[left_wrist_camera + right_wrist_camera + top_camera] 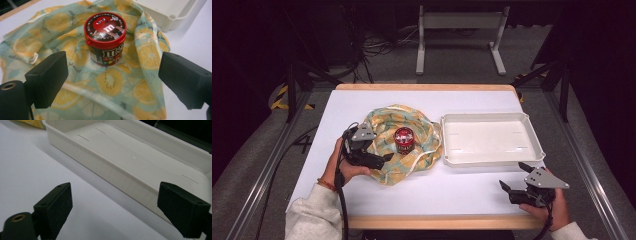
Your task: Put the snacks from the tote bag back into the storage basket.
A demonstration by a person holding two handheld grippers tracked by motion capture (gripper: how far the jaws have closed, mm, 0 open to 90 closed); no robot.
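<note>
High view: the left gripper hangs over the near-left edge of the lemon-print cloth, jaws apart and gripping nothing, while the red candy jar stands upright mid-cloth, just left of the empty white tray. The right gripper waits by the table's near edge, also wide and empty. The likely trouble — a jaw catching a loose fold and dragging the cloth, tipping the jar before it is gripped.
</note>
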